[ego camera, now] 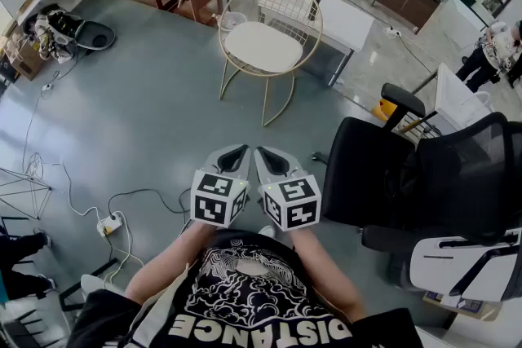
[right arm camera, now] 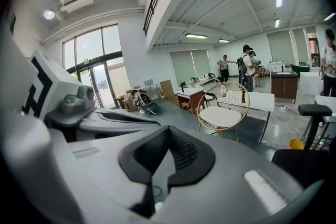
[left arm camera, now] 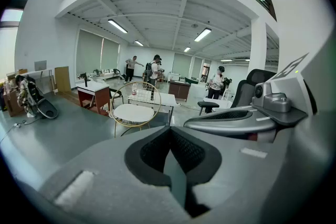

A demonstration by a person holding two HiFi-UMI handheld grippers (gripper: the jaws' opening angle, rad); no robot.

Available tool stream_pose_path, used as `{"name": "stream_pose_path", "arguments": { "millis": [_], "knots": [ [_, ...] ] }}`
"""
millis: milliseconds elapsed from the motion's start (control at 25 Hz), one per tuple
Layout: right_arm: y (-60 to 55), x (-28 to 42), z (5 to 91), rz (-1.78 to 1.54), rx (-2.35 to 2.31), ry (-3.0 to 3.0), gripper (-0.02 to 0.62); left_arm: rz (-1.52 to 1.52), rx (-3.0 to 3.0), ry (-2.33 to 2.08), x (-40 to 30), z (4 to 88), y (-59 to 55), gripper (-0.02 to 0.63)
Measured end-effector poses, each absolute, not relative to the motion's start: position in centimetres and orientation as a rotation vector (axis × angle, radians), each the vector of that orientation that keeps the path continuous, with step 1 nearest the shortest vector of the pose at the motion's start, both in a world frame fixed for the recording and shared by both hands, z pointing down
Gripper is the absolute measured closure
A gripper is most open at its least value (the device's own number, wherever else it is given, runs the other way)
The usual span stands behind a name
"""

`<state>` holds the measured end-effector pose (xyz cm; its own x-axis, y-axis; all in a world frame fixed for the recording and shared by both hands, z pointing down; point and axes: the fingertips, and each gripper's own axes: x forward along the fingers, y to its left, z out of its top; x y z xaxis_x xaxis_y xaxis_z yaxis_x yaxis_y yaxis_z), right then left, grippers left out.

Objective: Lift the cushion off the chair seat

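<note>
A: While the cushion (ego camera: 263, 46) lies flat on the seat of the wire chair (ego camera: 308, 2), well apart from the person, how should the approach be made?

B: Both claws are held close to the body, just beside each other. The left claw (ego camera: 239, 152) is pressed together with nothing in it, and the right claw (ego camera: 267, 155) looks the same. The chair should first be neared, then the jaws spread before the cushion is met, and its near edge pinched from both sides so it is raised level
</note>
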<state>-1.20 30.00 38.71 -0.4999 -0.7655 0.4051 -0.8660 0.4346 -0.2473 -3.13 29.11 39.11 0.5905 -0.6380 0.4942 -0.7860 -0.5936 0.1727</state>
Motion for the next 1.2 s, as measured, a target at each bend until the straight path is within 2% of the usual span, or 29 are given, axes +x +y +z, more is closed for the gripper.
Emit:
{"name": "stream_pose_path", "arguments": {
  "millis": [600,1200],
  "knots": [
    [30.8,2.7,40.2,0.708,1.388,-2.475,0.597,0.563,2.394,-1.181,0.2,40.5,29.8,0.615],
    [23.2,2.6,41.7,0.706,1.432,-2.379,0.597,0.519,2.396,-1.063,0.4,42.0,21.3,0.615]
  ]
}}
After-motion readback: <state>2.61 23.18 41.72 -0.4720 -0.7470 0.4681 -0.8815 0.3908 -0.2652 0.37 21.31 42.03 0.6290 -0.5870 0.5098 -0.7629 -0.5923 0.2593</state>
